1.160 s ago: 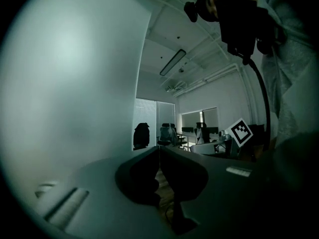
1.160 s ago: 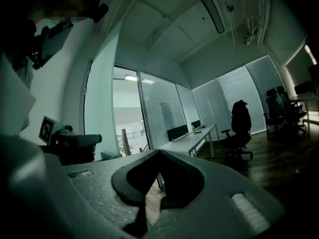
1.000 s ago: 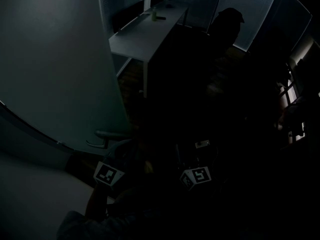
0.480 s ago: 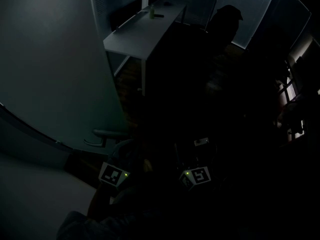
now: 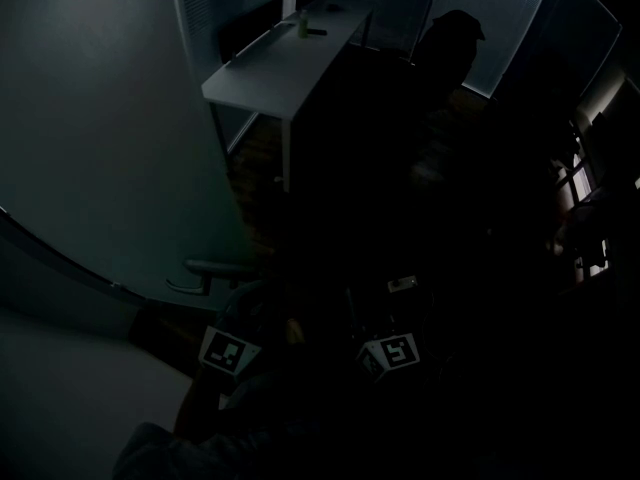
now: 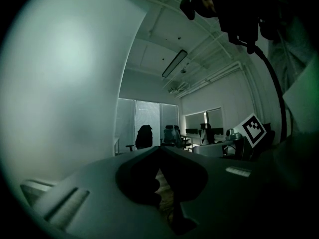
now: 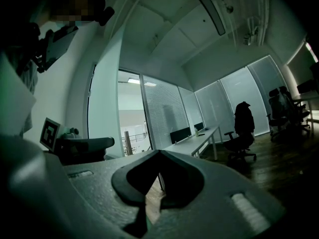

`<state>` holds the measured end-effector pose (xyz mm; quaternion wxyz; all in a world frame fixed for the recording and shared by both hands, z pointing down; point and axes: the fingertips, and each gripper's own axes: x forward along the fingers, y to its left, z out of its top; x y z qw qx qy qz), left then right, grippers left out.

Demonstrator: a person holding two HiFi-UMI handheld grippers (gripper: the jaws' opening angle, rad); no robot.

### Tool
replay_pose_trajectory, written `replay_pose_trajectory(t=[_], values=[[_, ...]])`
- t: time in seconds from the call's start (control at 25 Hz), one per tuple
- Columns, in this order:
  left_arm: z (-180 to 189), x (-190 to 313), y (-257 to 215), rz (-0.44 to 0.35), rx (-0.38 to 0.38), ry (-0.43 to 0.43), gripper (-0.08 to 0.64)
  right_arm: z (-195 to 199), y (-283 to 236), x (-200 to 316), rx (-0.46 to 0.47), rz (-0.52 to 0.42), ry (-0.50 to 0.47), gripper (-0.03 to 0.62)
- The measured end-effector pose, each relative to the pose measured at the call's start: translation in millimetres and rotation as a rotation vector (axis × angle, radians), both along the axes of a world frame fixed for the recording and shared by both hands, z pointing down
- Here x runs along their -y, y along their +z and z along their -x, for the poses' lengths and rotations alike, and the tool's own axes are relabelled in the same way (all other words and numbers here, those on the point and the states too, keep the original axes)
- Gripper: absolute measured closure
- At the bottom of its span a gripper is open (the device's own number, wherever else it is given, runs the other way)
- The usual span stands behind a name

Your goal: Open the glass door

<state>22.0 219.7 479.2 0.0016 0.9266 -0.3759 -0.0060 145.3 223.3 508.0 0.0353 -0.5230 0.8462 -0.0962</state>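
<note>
Darkness fills most of the head view. At its left stands the frosted glass door [image 5: 110, 158], with its lever handle [image 5: 205, 271] low on the near edge. The left hand-held gripper [image 6: 158, 148] has its jaws together and empty, and probably sits just short of the handle. The right hand-held gripper [image 7: 158, 152] is likewise closed and empty. A white worktop [image 5: 280, 63] lies beyond.

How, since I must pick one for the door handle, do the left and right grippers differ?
The left gripper sits close to the door handle, beside the glass door; the right gripper stands farther right, away from it. The left gripper's view is half filled by the door; the right's looks at a desk. Both have jaws shut, empty.
</note>
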Motion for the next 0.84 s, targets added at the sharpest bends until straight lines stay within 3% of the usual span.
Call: replay_pose_trajectory(t=[0.84], values=[[-1.8,-1.1,-0.2,-0.011,0.008,-0.009,0.555,0.4,0.1,-0.5,-0.003,0.005,-0.014,0.591]])
